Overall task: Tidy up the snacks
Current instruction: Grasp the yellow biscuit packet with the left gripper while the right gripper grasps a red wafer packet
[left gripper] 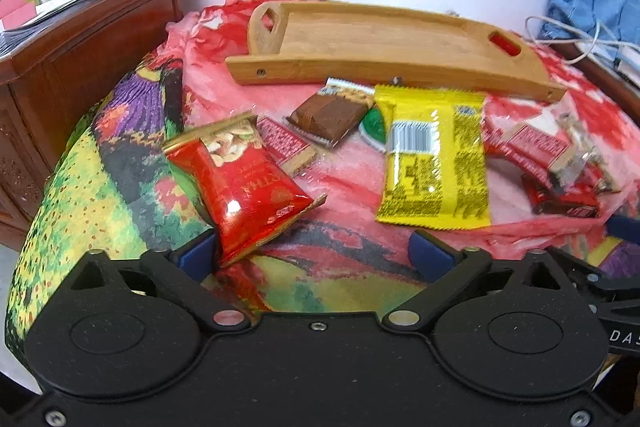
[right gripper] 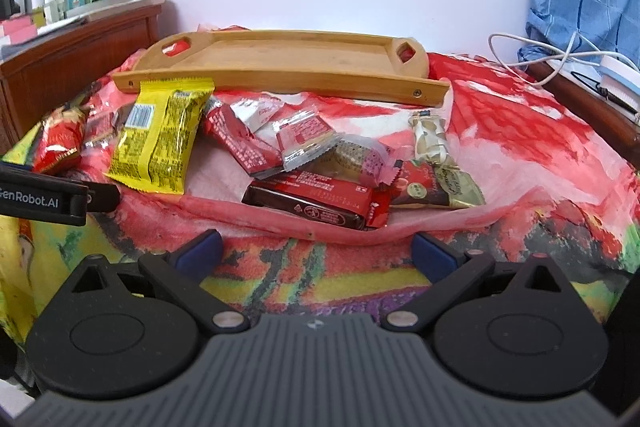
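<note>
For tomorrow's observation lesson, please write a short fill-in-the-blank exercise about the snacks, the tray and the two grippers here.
1. The wooden tray holds ____ snacks.
2. The largest snack packet is coloured ____.
3. Both the left gripper and right gripper have their jaws ____.

Missing words: no; yellow; open

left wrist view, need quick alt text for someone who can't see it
An open left gripper hovers over a floral blanket, its left finger beside a red nut packet. Beyond lie a yellow snack packet and an empty wooden tray.
</note>
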`<state>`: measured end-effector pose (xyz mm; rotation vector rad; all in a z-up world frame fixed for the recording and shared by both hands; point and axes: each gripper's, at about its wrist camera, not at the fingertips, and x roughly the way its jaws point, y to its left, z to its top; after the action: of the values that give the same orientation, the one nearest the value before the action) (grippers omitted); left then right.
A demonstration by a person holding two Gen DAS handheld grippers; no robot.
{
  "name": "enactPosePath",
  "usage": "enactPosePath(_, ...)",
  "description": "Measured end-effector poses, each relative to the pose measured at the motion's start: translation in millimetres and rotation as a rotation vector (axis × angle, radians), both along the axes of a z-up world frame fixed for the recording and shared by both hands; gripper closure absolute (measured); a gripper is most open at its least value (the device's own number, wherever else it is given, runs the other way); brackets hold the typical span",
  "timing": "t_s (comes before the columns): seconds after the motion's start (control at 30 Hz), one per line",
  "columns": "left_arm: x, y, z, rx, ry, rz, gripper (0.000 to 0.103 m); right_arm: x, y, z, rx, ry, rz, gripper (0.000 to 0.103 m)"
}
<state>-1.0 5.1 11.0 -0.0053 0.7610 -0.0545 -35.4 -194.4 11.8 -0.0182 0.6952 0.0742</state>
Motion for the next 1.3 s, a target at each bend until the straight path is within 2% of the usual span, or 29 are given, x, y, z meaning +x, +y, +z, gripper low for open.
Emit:
enactPosePath(0.1, -5.9, 0.9, 8.3, -0.006, -0.030, -0.019, 0.018, -4.5, -2.8, 6.5, 0.018, -0.012, 0.011, 0.006)
enactPosePath(0.27, -18.9, -2.2, 28.8, -0.034, -0.117, -0.055, 0.036, -8.4, -7.7, 23.6, 0.009, -0.095, 0.012, 0.022)
enactPosePath(0.3, -21.1, -3.8, 33.2, -0.042, -0.137, -0.065, 0.038, -7.7, -9.4, 27.1, 0.007, -0.111, 0.010, 0.024)
enactPosePath(0.4, -22.5, -10.6, 43.8, -0.072, -0.177, -0.101, 0.044, -1.3, -14.9, 35.1, -0.001, -0.132, 0.005, 0.037)
enactPosePath(0.47, -18.0, -17.4, 45.7, -0.074, -0.181, -0.126, 0.044, 6.1, -19.1, 37.8, -0.010, -0.134, 0.004, 0.046)
enactPosePath(0.57, -9.2, -28.9, 43.6, -0.061, -0.170, -0.140, 0.045, 18.3, -21.8, 39.0, -0.019, -0.129, 0.026, 0.054)
enactPosePath(0.7, 2.9, -42.0, 36.4, -0.046, -0.144, -0.134, 0.045, 31.0, -17.8, 38.5, -0.038, -0.138, 0.080, 0.054)
enactPosePath(0.83, 13.1, -50.5, 25.2, -0.036, -0.118, -0.133, 0.045, 37.7, -10.8, 32.8, -0.052, -0.132, 0.118, 0.060)
enactPosePath(0.97, 18.1, -58.2, 16.2, -0.022, -0.108, -0.145, 0.041, 40.6, -4.5, 26.8, -0.056, -0.121, 0.142, 0.060)
enactPosePath(1.2, 25.0, -62.3, 7.2, -0.016, -0.103, -0.149, 0.050, 46.5, 0.2, 23.8, -0.067, -0.107, 0.180, 0.060)
enactPosePath(1.3, 25.8, -60.8, 8.1, -0.020, -0.102, -0.154, 0.051, 52.7, 2.5, 23.0, -0.077, -0.102, 0.190, 0.059)
